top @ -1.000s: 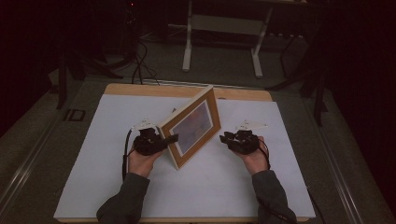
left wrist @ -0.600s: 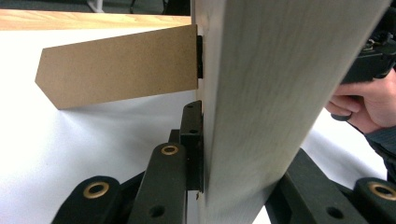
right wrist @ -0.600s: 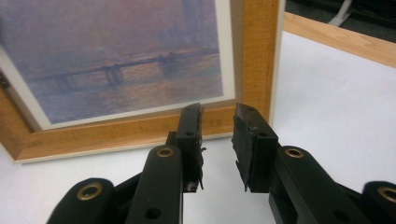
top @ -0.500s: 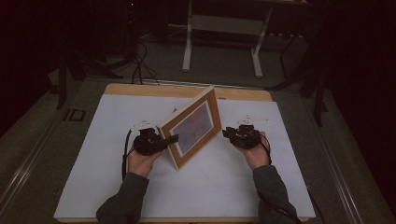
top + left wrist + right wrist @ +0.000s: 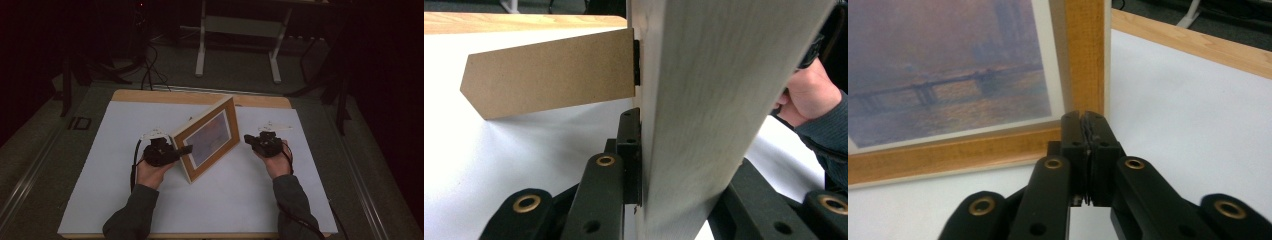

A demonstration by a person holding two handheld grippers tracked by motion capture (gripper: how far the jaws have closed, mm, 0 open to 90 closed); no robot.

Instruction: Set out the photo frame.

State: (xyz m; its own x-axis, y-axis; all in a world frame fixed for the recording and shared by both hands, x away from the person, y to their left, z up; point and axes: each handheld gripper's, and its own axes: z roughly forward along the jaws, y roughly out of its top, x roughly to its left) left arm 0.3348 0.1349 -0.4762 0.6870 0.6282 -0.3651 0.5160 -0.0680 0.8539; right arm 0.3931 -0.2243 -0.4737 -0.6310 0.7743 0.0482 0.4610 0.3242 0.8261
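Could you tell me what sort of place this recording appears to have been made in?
Probably a lab or recording workspace, not a home: a white-covered table holds just a picture frame, and beyond it cables trail across a dark floor near a bare metal stand.

Claw (image 5: 1087,131) closed, empty — just before picture frame (image 5: 1083,60) corner.

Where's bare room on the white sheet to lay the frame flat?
Widest bare patch: near half of the white sheet, between the two forearms. Also bare: left of the left gripper and the far left corner. Crowded: the middle, where the picture frame stands with the right gripper beside it.
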